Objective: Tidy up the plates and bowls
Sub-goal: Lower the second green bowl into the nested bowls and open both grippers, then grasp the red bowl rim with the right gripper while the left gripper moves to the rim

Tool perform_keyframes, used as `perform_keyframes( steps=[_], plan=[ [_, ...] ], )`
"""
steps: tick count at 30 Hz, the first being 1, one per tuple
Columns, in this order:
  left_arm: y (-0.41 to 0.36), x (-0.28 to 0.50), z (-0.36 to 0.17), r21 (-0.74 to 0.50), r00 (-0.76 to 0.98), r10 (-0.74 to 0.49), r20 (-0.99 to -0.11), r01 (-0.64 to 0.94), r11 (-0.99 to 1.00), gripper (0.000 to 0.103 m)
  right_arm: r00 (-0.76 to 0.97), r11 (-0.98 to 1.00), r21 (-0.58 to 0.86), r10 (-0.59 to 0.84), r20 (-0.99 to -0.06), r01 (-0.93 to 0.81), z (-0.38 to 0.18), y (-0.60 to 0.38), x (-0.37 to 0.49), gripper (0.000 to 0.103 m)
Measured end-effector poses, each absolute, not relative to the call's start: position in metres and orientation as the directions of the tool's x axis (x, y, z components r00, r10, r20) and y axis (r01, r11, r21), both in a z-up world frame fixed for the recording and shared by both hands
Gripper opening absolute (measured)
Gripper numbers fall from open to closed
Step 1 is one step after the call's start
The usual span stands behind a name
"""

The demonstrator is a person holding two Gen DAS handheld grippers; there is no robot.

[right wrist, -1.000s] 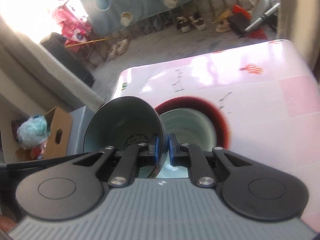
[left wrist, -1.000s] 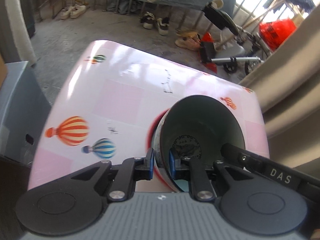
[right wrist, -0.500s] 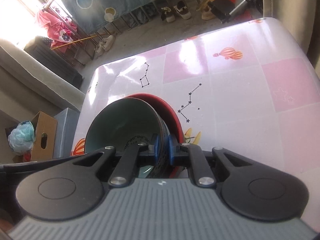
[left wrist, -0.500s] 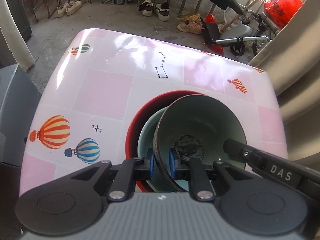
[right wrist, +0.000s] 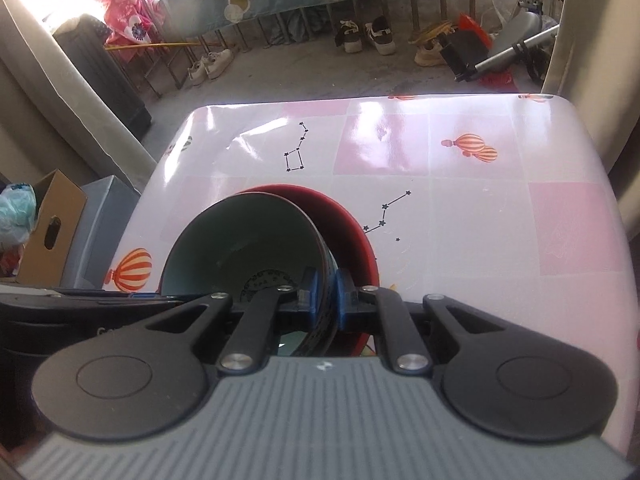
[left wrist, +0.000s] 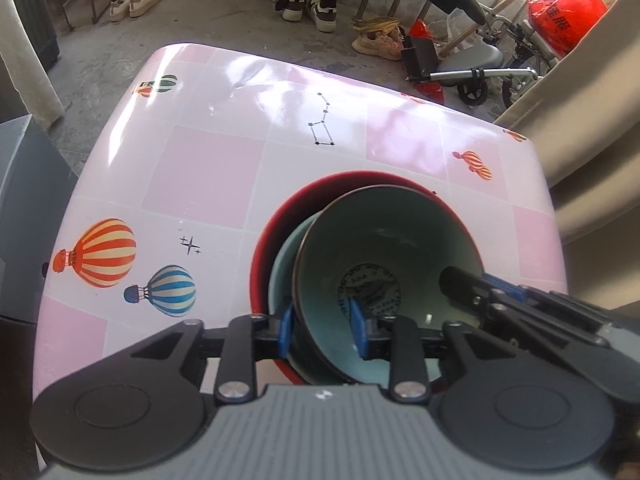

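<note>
A teal bowl with a dark rim (left wrist: pixel 384 248) (right wrist: pixel 248 248) rests tilted in a second teal bowl (left wrist: pixel 282 276), which sits in a red plate (left wrist: pixel 320 188) (right wrist: pixel 348 232) on the pink table. My left gripper (left wrist: pixel 322 330) straddles the top bowl's near rim. Its jaws are opening, and the blue pads (left wrist: pixel 286 330) stand clear of the rim between them. My right gripper (right wrist: pixel 326 298) is shut on the same bowl's opposite rim, and it shows at the right (left wrist: pixel 480 292) of the left wrist view.
The pink balloon-print tablecloth (left wrist: pixel 208 168) (right wrist: pixel 500 208) covers a small table with rounded edges. A grey bin (right wrist: pixel 100 216) and a cardboard box (right wrist: pixel 52 224) stand by its left side. Shoes (left wrist: pixel 308 4), a scooter (left wrist: pixel 472 64) and a beige curtain (left wrist: pixel 592 100) lie beyond it.
Both grippers brought the top bowl down into the bowl on the red plate. The left jaws, shut on the rim before, have parted. The right jaws stay shut.
</note>
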State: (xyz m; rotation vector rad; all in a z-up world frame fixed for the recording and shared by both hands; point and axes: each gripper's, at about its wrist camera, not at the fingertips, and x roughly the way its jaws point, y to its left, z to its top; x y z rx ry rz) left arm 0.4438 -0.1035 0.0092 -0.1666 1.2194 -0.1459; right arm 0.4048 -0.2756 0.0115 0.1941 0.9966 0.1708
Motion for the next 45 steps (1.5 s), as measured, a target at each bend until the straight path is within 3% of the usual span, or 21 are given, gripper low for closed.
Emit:
perform_keyframes(
  steps=[3,7,14,23,27,36,41,45],
  plan=[
    [-0.102,0.443,0.013,-0.241,0.344,-0.233,-0.910,0.020,0.970,0.048,0.532,0.972,0.228,0.223,-0.817,-0.057,0.012,-0.275,0.405,0.004],
    [-0.100,0.443,0.017,-0.246,0.346,-0.239,-0.907,0.022,0.969,0.050,0.532,0.971,0.230,0.226,-0.816,-0.059,0.013,-0.276,0.404,0.003],
    [-0.098,0.438,0.032,-0.271,0.378,-0.270,-0.885,0.053,0.961,0.063,0.540,0.974,0.217,0.215,-0.814,-0.061,0.010,-0.274,0.403,0.002],
    [-0.072,0.420,0.051,-0.333,0.434,-0.326,-0.840,0.062,0.941,0.064,0.572,0.957,0.287,0.255,-0.780,-0.036,0.016,-0.287,0.396,0.005],
    [-0.043,0.408,0.050,-0.368,0.469,-0.333,-0.818,0.018,0.930,0.064,0.588,0.918,0.389,0.356,-0.726,-0.076,0.030,-0.291,0.388,0.006],
    [0.022,0.373,0.023,-0.421,0.515,-0.311,-0.799,-0.108,0.901,0.064,0.497,0.842,0.521,0.515,-0.698,-0.140,0.031,-0.258,0.383,0.023],
    [0.056,0.351,0.007,-0.443,0.531,-0.301,-0.792,-0.162,0.882,0.064,0.477,0.860,0.468,0.505,-0.719,-0.205,0.027,-0.220,0.380,0.026],
    [0.074,0.339,-0.007,-0.431,0.537,-0.275,-0.798,-0.190,0.882,0.063,0.496,0.900,0.347,0.435,-0.751,-0.264,0.021,-0.188,0.373,0.024]
  ],
)
